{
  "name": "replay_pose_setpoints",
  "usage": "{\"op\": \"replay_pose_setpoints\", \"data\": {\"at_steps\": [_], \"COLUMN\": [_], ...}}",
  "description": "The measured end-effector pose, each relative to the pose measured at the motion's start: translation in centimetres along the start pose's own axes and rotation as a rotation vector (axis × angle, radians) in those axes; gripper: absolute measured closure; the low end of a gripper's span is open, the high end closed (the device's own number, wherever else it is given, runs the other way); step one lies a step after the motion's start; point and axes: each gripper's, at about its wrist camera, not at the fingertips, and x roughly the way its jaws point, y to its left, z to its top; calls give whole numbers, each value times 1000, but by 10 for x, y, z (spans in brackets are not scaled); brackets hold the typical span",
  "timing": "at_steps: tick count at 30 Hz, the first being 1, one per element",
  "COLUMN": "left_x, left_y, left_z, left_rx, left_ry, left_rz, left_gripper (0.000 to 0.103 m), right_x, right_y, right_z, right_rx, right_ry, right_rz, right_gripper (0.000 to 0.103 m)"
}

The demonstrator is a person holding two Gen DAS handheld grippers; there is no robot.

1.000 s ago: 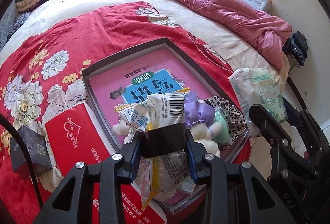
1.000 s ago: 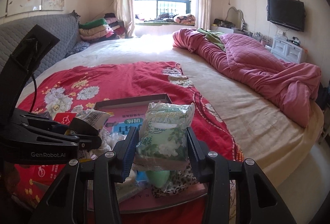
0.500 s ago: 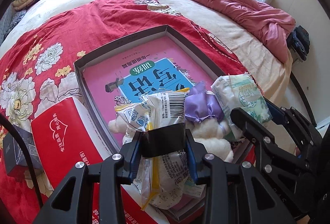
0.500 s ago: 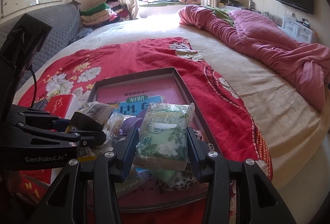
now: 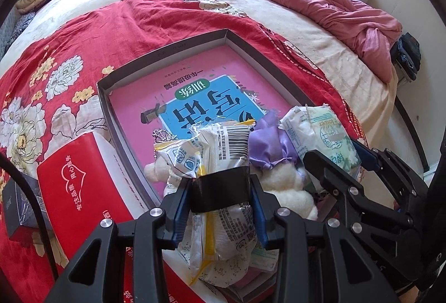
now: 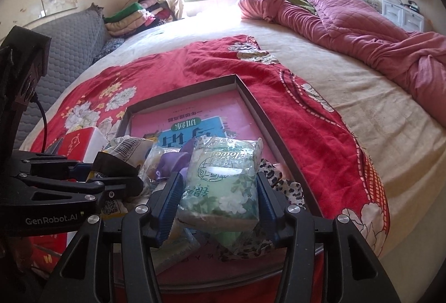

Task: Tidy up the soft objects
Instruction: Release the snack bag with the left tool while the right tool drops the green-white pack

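My left gripper (image 5: 220,185) is shut on a white barcode packet (image 5: 231,144) wrapped with black tape, held over the near corner of the dark tray (image 5: 172,52). My right gripper (image 6: 218,191) has a green flower-print tissue pack (image 6: 220,185) between its blue pads. Its jaws are opening, and the pads still touch the pack's sides. The pack rests on the pile in the tray, beside a purple satin pouch (image 5: 267,146) and a white plush toy (image 5: 284,185). A pink and blue book (image 5: 195,96) lines the tray.
A red tissue box (image 5: 75,185) and a small dark box (image 5: 19,205) lie left of the tray on the red floral blanket (image 5: 153,18). Leopard-print cloth (image 6: 290,191) spills at the tray's right. A pink quilt (image 6: 362,24) is heaped far right.
The right gripper came down with the green pack onto the pile in the tray, and its jaws widened. The left gripper kept its place and its hold.
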Motion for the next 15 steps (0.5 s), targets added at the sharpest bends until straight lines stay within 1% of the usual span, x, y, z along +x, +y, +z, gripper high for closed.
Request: {"op": "replay_pose_setpoints", "data": {"at_steps": [2, 3, 4, 5, 8, 10, 15], "left_x": [1, 1, 2, 2, 1, 1, -3], "left_y": [-1, -1, -2, -3, -4, -4, -3], "left_z": [0, 1, 1, 1, 2, 2, 2], "left_rx": [5, 8, 14, 17, 30, 36, 33], "left_ry": [3, 6, 9, 9, 6, 4, -8], "left_rz": [3, 6, 11, 15, 31, 45, 33], "left_gripper": [63, 63, 62, 62, 59, 54, 47], "right_x": [-1, -1, -1, -1, -3, -3, -8], "right_y": [0, 0, 1, 1, -1, -1, -4], "right_z": [0, 0, 0, 0, 0, 0, 1], "right_rx": [-4, -5, -7, -8, -2, 2, 14], "right_ry": [-4, -5, -5, -5, -6, -5, -25], "right_rz": [-5, -8, -9, -12, -13, -16, -22], "right_gripper": [46, 38, 34, 32, 32, 32, 31]}}
